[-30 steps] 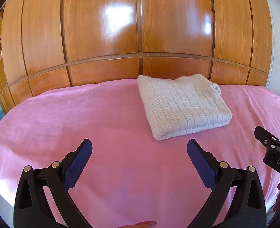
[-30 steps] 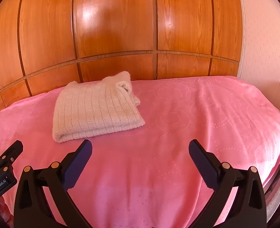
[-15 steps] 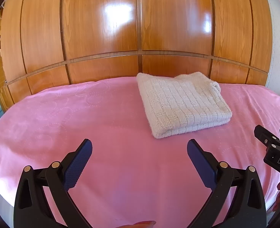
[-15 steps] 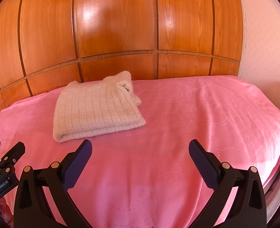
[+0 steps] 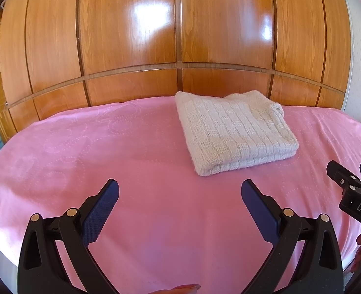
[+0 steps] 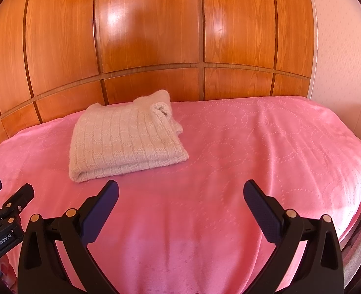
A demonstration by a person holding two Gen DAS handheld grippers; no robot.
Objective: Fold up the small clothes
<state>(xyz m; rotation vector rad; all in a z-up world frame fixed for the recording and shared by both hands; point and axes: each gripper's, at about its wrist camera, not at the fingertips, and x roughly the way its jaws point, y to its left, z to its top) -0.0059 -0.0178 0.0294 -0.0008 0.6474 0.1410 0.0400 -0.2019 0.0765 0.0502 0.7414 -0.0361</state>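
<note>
Both tongs, left point(image 5: 180, 192) & right point(image 6: 181, 192), are held wide open w/ nothing gripped. Folded knit sweater point(image 5: 233, 132) is laid on pink bed cover point(image 5: 82, 152), near wood panelling point(image 5: 131, 36); nothing between.

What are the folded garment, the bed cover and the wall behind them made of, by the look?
Garment: cream knit, likely wool or acrylic; ribbed basket-weave stitches show. Bed cover: pink plush, fleece-like fabric with a soft sheen and dotted circle embossing. Wall: glossy wood or wood-look panels; grain and window glare show.
</note>
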